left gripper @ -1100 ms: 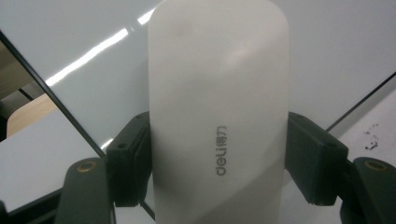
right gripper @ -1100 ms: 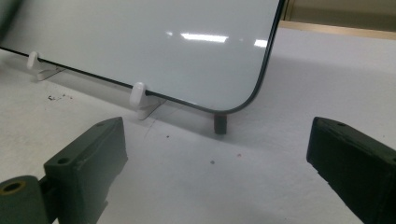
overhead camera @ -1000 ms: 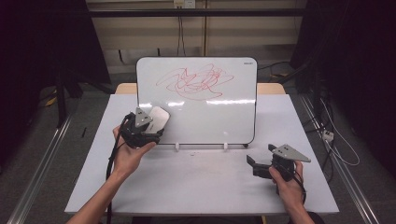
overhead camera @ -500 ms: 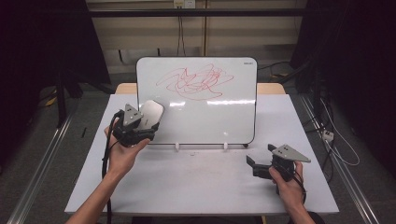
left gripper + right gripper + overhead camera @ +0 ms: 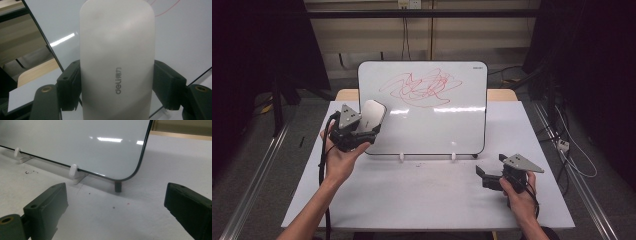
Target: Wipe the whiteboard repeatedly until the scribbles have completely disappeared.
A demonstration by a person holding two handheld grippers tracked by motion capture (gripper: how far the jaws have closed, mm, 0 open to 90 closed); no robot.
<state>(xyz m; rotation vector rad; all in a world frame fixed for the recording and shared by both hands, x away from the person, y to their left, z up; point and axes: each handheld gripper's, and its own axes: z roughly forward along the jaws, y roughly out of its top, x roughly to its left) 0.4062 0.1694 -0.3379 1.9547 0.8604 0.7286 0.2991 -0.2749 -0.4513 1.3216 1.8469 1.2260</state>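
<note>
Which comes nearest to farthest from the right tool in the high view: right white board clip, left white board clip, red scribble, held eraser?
1. Right white clip, under the board's lower edge, nearest the right tool.
2. Left white clip, farther left.
3. Red scribble and eraser in the left tool: too close to call.

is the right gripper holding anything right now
No, the right gripper has its jaws wide apart with only bare table between them, in front of the whiteboard.

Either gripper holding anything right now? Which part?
Left gripper clamps the white eraser across its long sides, near its lower end. Right gripper is open and holds nothing.
</note>
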